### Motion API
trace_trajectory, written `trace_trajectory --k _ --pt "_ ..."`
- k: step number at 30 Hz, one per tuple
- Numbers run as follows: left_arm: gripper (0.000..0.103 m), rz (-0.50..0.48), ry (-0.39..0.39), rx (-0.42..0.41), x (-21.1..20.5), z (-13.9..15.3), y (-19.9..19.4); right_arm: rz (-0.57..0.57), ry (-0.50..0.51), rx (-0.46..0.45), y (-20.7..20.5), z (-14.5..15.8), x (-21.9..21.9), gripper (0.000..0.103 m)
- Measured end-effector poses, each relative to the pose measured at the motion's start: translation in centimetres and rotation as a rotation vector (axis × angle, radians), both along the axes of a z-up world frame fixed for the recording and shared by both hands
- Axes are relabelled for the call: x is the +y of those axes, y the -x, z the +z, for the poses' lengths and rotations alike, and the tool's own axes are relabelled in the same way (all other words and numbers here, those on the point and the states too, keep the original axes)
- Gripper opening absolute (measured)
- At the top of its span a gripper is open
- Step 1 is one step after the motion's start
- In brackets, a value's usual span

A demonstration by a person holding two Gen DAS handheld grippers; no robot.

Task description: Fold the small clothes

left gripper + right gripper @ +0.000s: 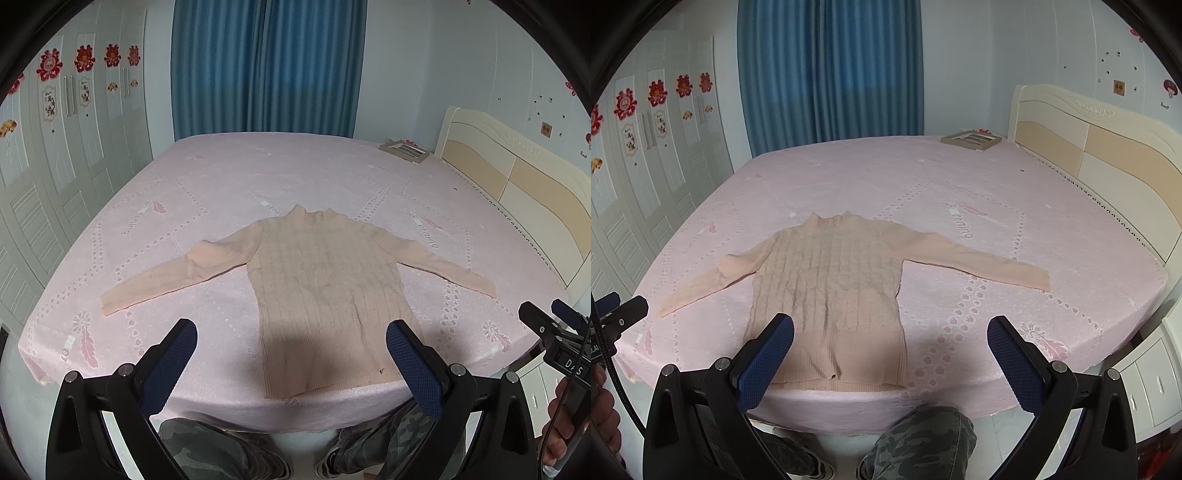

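- A small peach-pink cable-knit sweater [321, 291] lies flat at the centre of the frame on a bed covered with a pale pink patterned sheet [258, 177], its hem at the sheet's near edge, its collar pointing towards the top of the frame and both sleeves spread out to the sides.
- The left gripper [291, 363], at the bottom of its own view, has its blue-padded fingers wide apart, holding nothing.
- The right gripper [891, 363] is likewise spread wide and empty, low in the frame.
- A shallow beige tray [971, 139] sits at the upper right near the cream headboard [1100, 147].
- Blue curtains [266, 66] hang at the top centre.
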State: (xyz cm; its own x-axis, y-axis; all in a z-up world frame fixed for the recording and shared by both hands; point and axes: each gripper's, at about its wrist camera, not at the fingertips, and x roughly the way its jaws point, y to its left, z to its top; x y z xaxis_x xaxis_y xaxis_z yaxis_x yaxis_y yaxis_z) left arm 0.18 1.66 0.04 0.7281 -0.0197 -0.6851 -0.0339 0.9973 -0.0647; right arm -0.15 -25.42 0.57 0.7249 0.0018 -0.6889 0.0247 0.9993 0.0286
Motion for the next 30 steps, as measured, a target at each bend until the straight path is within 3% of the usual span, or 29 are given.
trace_trajectory --k 30 --pt "0.103 0.021 0.051 -0.001 1.7 -0.2 0.0 0.038 0.001 -0.011 -0.1 0.4 0.9 0.103"
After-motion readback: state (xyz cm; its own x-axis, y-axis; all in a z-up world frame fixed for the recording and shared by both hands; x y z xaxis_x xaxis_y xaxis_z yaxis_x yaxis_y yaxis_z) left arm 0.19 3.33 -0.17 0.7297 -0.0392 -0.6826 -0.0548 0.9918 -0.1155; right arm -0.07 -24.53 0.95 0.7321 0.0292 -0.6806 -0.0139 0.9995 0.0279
